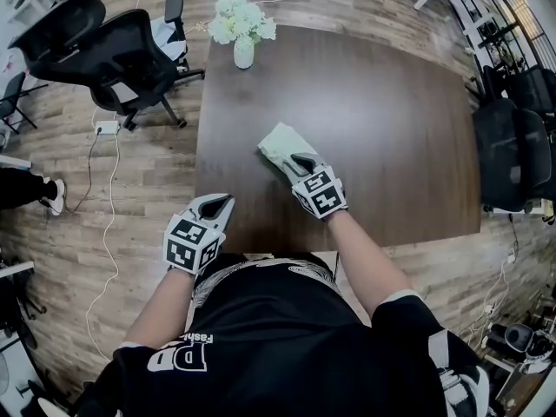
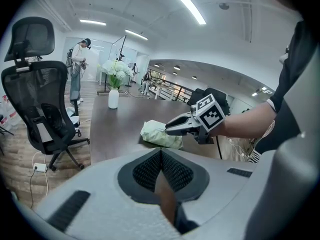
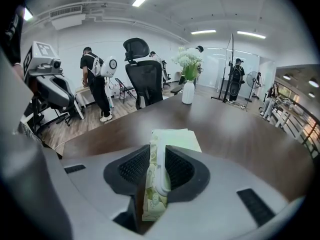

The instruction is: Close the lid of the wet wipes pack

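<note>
The pale green wipes pack (image 1: 280,144) lies on the dark bench (image 1: 382,102) at the centre of the head view, well apart from the vase of flowers (image 1: 243,31) at the upper left. The right tool (image 3: 156,170) is clamped on the pack's near end. In the right gripper view its 2 pads squeeze the green wrapper together with a white plastic piece (image 3: 162,176), which looks like the lid. The left tool (image 2: 161,170), at the lower left of the head view by the bench edge, has its jaws together with nothing between them. This pinch is probably the closing step itself. To do it well, press squarely over the lid's free edge until it seats, with the pack flat on the bench. The idle left tool could steady the far end if the pack slides.
</note>
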`<state>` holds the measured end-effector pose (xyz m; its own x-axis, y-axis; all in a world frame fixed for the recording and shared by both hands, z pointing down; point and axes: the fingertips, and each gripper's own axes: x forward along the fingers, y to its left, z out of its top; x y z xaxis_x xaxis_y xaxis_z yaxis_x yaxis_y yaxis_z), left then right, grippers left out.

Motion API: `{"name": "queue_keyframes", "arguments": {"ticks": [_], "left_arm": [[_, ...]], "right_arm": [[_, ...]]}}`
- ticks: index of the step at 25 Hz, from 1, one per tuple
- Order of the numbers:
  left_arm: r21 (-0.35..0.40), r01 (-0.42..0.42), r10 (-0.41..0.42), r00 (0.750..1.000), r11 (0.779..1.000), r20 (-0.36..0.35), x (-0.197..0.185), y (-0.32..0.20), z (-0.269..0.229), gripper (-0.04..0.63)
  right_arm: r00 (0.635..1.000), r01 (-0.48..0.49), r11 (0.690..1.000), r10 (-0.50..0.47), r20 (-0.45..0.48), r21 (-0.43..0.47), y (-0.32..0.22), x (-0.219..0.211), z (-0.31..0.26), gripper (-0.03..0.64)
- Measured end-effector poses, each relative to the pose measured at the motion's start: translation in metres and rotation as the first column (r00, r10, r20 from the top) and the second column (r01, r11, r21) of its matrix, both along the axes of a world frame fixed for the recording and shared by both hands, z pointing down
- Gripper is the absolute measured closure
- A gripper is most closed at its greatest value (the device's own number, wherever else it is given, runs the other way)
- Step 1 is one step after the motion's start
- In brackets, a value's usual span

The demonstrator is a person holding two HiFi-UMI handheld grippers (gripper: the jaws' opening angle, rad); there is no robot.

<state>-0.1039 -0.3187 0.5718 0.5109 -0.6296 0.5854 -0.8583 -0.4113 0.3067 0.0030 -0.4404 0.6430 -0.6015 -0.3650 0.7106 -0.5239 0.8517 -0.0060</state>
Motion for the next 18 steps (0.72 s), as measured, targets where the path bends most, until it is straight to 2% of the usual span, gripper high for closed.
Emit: {"name": "queue_keyframes", "arguments": {"ticks": [7,18], "left_arm": [[0.002,0.000,0.000,1.000,1.000,-0.002,-0.003,-0.002,0.001,0.578],[0.007,-0.006,0.006,1.000,1.000,-0.015,-0.004,-0.003,-0.001,0.578]], "right_arm": [[1.000,-0.003,1.000,0.003,-0.022,-0.013,0.002,-0.003,0.011,0.518],[0.998,-0.015,1.000,0.017,-0.058,0.020,0.002,-0.006,0.015,0.520]]}}
